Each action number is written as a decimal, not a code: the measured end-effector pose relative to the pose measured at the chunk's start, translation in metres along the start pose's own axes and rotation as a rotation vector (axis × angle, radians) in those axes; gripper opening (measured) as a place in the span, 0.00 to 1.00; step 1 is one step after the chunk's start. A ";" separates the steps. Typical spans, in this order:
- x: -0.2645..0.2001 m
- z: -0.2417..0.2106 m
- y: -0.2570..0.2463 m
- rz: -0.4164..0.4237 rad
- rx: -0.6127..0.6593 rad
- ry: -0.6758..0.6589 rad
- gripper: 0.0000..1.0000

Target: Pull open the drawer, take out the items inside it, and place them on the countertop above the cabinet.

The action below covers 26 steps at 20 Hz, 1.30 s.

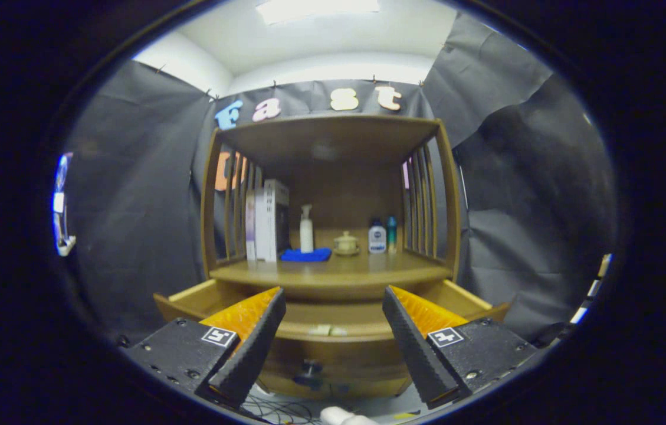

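Ahead, we faced a wooden cabinet (333,236) that stood against black cloth walls (144,195), under a white ceiling with a bright light panel (318,9). Its open shelf had slatted sides (421,200) and a flat wooden roof. The table (333,273), the top of the cabinet's lower part, ran broad from side to side and carried a row of things well back from its front lip. At one end a few books (265,221) stood upright against the slats. Beside them a blue cloth (306,254) lay flat, and a white pump bottle (307,229) stood just behind it. Near the middle sat a small lidded pot (345,243), and beyond it two small bottles (382,235) stood close together, one white, one teal.

Below the table the drawer (333,316) was pulled out toward us. Its long axis ran side to side, level, and its open top faced upward. We saw both side walls and the front rail, and a small pale item (328,330) lay inside, just behind the front rail, near the middle; we could not tell what it was. A dark knob (311,370) showed on the drawer front lower down.

We held the claw (333,348) wide apart and gripping nothing. Its fingers (250,348) pointed up toward the drawer, one on each side of the pale item, apart from the wood. Under the cabinet, thin cables (276,408) lay loose on the pale floor.
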<state>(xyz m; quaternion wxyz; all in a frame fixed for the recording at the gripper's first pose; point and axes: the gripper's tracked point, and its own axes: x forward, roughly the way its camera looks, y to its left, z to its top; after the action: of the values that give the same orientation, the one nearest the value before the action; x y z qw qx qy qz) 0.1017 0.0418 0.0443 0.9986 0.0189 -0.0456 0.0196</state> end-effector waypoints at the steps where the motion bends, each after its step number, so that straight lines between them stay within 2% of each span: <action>1: 0.008 0.023 -0.003 0.004 0.006 -0.015 1.00; 4: 0.037 0.072 -0.010 -0.008 0.009 -0.021 1.00; 7: 0.077 0.082 -0.001 0.018 -0.011 0.093 1.00; 13: 0.125 -0.013 0.035 0.091 0.002 0.603 1.00; 19: 0.111 -0.114 0.028 0.059 -0.060 1.011 0.92; 21: 0.101 -0.141 0.026 0.037 -0.063 1.129 0.84; 26: 0.094 -0.174 0.013 -0.024 -0.086 1.253 0.64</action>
<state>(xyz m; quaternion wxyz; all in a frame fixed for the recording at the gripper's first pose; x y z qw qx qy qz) 0.2105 0.0649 -0.1195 0.8356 -0.0360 0.5480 0.0137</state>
